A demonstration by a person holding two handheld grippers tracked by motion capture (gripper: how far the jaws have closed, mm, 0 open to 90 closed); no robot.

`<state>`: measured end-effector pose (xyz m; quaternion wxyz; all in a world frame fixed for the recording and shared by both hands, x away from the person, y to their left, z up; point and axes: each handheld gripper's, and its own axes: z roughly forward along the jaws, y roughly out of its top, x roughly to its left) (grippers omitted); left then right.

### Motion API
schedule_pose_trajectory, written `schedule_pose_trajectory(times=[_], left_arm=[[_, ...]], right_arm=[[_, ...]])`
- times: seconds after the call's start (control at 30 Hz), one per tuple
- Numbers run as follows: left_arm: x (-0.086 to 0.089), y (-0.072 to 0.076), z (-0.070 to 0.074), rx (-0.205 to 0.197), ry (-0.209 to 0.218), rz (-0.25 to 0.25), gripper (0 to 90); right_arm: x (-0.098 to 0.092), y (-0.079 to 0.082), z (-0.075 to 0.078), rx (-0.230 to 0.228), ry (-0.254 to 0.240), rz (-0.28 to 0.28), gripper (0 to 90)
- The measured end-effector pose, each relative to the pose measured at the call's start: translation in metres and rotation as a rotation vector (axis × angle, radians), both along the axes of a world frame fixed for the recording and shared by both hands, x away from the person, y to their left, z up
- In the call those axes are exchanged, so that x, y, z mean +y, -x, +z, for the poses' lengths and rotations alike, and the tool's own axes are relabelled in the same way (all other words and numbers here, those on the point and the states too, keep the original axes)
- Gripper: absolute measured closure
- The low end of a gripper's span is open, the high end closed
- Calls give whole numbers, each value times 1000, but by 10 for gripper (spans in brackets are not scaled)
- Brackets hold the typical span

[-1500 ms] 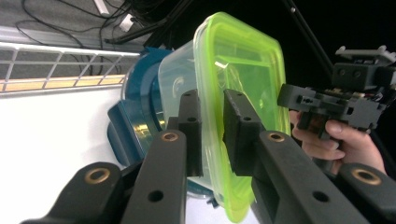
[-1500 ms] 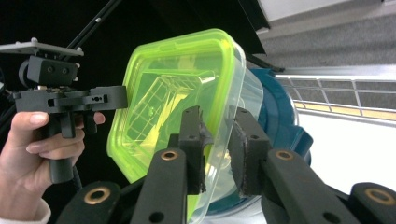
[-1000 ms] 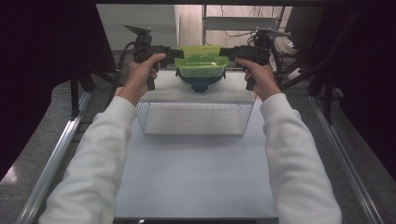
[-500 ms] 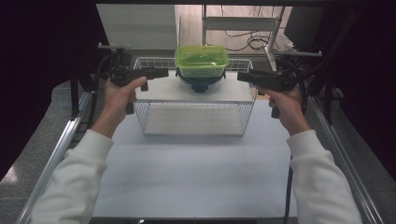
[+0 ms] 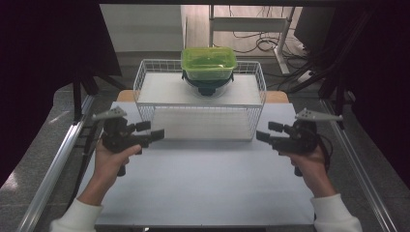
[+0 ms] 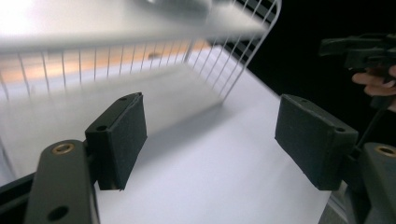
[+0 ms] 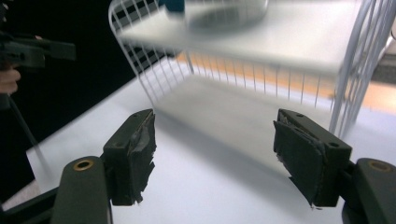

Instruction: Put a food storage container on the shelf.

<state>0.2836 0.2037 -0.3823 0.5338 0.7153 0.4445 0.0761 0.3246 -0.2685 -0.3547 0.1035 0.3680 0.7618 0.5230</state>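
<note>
With the green-lidded container (image 5: pixel 209 63) set on top of the white wire rack (image 5: pixel 145 96), the placing step looks finished: left gripper (image 5: pixel 153 135) and right gripper (image 5: pixel 263 136) hang apart over the table (image 5: pixel 203 183), jaws spread and empty, just opened, so next probably calls for parking them

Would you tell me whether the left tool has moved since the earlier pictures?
Yes: the left tool has come back from beside the green container to the near side of the wire rack, jaws open.
</note>
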Motion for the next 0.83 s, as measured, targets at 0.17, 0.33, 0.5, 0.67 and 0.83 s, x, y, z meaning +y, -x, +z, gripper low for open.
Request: schedule_pose_trajectory(times=[0.17,0.33,0.5,0.67,0.83], left_arm=[[1,17,-30,37,-50,14,243],[0,25,-51,74,-94,10,243],[-5,27,-61,94,-129,-4,241],[-4,27,-60,91,-114,1,238],[-5,25,-61,100,-115,10,228]], right_arm=[[-3,18,-32,22,44,0,296],[-7,23,-53,68,49,-11,296],[-7,24,-64,97,77,-19,294],[-5,26,-62,72,75,-23,282],[-7,28,-58,46,67,-27,247]])
